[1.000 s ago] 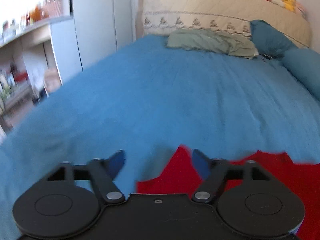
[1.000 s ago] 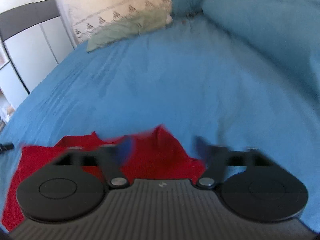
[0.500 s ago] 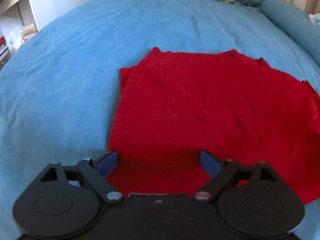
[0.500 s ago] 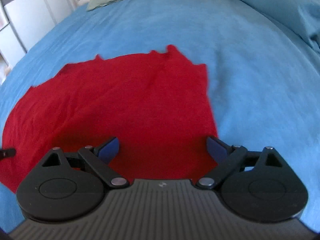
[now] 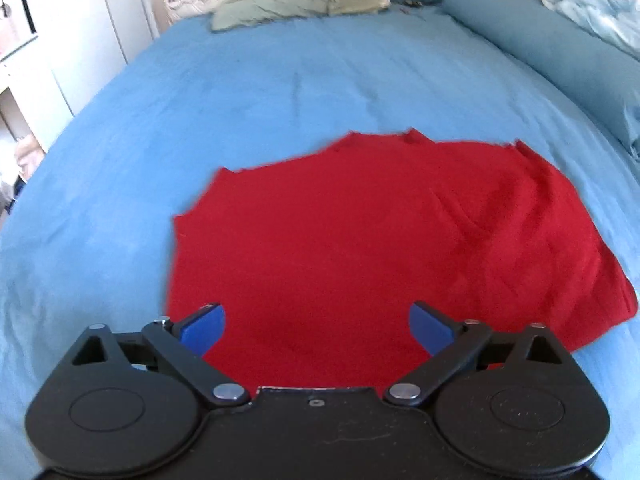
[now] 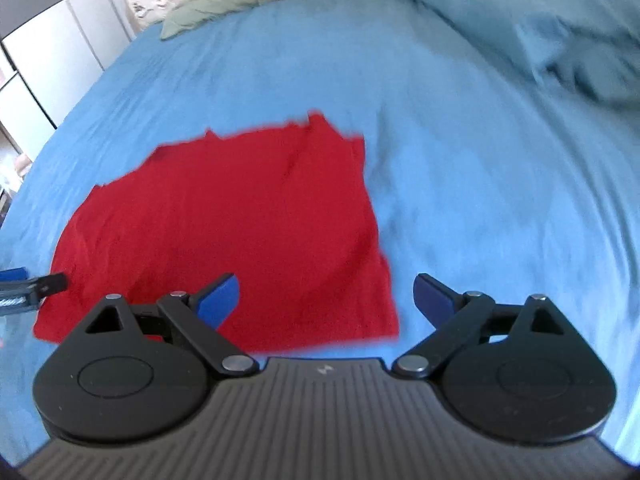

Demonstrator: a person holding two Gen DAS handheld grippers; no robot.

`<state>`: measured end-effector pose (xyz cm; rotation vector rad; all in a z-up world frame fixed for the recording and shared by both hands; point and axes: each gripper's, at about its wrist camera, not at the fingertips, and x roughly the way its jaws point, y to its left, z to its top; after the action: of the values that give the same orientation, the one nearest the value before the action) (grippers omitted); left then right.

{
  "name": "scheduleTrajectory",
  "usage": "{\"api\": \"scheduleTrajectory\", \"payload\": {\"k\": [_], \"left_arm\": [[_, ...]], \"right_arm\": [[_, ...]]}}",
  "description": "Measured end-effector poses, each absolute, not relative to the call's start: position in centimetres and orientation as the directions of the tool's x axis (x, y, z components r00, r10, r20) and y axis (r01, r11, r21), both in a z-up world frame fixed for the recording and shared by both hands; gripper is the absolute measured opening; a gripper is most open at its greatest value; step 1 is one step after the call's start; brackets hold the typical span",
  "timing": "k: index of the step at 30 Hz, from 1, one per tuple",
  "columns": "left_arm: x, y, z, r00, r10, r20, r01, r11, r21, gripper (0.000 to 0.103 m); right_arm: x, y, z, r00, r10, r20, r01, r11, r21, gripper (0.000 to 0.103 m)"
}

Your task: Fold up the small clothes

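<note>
Red garment (image 5: 380,248) lies folded flat on the blue bed (image 5: 240,120) | left gripper (image 5: 316,326) jaws opening, nothing between them | right gripper (image 6: 326,300) jaws spread, empty | advice: pinch the near corners evenly, fold level.

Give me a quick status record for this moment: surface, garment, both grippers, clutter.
surface: blue bedsheet
garment: red garment, lying spread on the sheet, a few wrinkles on its right part, top edge uneven
left gripper: jaws opening, nothing pinched; red cloth lies below the gap
right gripper: open, empty, over the garment's right bottom corner
clutter: green pillow at the headboard, blue bolster along the right side
fold status: cannot tell how many folds are done
</note>
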<state>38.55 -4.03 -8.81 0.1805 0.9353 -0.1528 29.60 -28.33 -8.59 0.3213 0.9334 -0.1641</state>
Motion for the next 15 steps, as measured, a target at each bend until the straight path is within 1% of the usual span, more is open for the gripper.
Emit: {"api": "scheduleTrajectory", "payload": {"k": [5, 8, 10, 14, 15], "left_arm": [[39.4, -5.6, -10.1, 0.584, -0.059, -0.809, 0.195, 0.978, 0.069, 0.1], [40.4, -6.3, -11.1, 0.579, -0.073, -0.812, 0.188, 0.981, 0.046, 0.1], [41.2, -6.5, -11.7, 0.572, -0.076, -0.816, 0.189, 0.981, 0.041, 0.1], [42.3, -7.1, -12.3, 0.568, -0.082, -0.819, 0.212, 0.976, 0.05, 0.1], [42.6, -7.2, -12.3, 0.569, -0.087, -0.818, 0.223, 0.974, 0.051, 0.1]], "right_arm": [[28.1, -29.0, -12.6, 0.576, -0.001, -0.817, 0.377, 0.888, 0.265, 0.102], [28.8, -30.3, -14.7, 0.606, 0.027, -0.795, 0.424, 0.834, 0.352, 0.091], [29.2, -31.0, -15.2, 0.644, 0.033, -0.764, 0.415, 0.824, 0.386, 0.089], [31.1, -32.8, -14.8, 0.667, 0.095, -0.739, 0.322, 0.857, 0.401, 0.078], [31.6, -33.5, -14.9, 0.664, 0.127, -0.737, 0.296, 0.86, 0.415, 0.077]]}}
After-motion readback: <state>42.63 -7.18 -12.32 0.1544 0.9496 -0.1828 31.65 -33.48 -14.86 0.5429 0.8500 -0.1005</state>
